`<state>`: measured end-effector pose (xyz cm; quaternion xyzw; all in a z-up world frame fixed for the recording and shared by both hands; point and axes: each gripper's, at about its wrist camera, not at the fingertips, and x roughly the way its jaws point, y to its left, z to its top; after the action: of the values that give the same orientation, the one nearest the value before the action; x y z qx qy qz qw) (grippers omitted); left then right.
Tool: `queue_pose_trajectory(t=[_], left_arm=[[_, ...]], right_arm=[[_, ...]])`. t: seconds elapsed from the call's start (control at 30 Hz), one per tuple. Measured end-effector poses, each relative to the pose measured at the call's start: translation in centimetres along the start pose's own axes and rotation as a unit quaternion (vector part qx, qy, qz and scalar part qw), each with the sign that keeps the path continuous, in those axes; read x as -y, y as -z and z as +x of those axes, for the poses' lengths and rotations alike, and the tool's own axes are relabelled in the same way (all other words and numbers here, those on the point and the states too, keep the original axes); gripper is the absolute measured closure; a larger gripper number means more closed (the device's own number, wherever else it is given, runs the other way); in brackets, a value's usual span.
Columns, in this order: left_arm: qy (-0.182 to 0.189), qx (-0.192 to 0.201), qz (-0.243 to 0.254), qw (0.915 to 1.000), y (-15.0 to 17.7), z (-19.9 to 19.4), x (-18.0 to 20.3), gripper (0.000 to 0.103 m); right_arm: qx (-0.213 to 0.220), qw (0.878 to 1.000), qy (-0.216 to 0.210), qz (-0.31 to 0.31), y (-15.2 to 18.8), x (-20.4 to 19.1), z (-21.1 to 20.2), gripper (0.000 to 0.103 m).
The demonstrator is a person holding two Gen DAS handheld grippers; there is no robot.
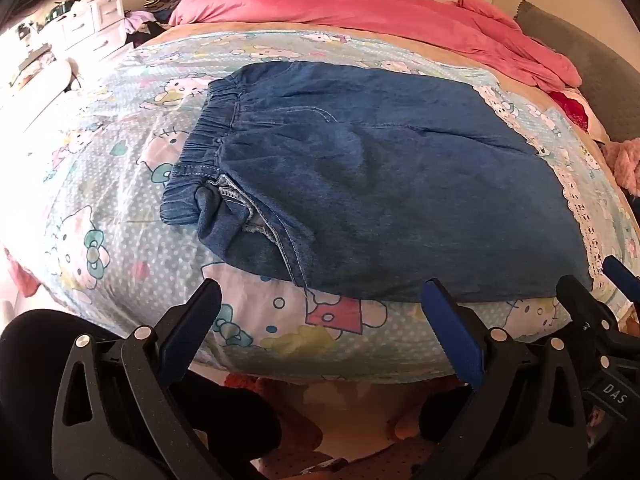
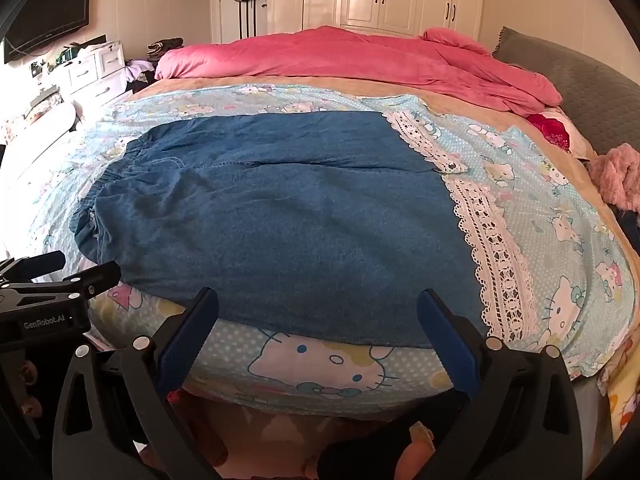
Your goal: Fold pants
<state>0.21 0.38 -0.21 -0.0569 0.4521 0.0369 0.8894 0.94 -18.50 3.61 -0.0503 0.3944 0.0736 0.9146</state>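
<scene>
Both jaws gape empty just short of the pants (image 2: 272, 216); a shallow bite could snag the sheet (image 2: 320, 364) too

One pair of denim pants (image 2: 272, 216), one pink duvet (image 2: 360, 60), one cartoon-print sheet (image 2: 560, 232), two grippers: left gripper (image 1: 324, 296), right gripper (image 2: 318, 304).

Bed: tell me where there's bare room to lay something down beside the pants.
Free: the cartoon sheet left of the pants' waistband, and the near strip between their front edge and the bed edge. Right of the lace hem, more sheet. Crowded: the far side, under the pink duvet.
</scene>
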Motion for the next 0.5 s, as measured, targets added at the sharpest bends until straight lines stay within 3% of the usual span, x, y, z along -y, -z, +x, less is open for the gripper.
queue_pose_trajectory(t=[0.5], left_arm=[[0.001, -0.003, -0.001, 1.0, -0.25, 0.23, -0.13, 0.009]], right_arm=[[0.0, 1.0, -0.003, 0.002, -0.19, -0.11, 0.21, 0.004]])
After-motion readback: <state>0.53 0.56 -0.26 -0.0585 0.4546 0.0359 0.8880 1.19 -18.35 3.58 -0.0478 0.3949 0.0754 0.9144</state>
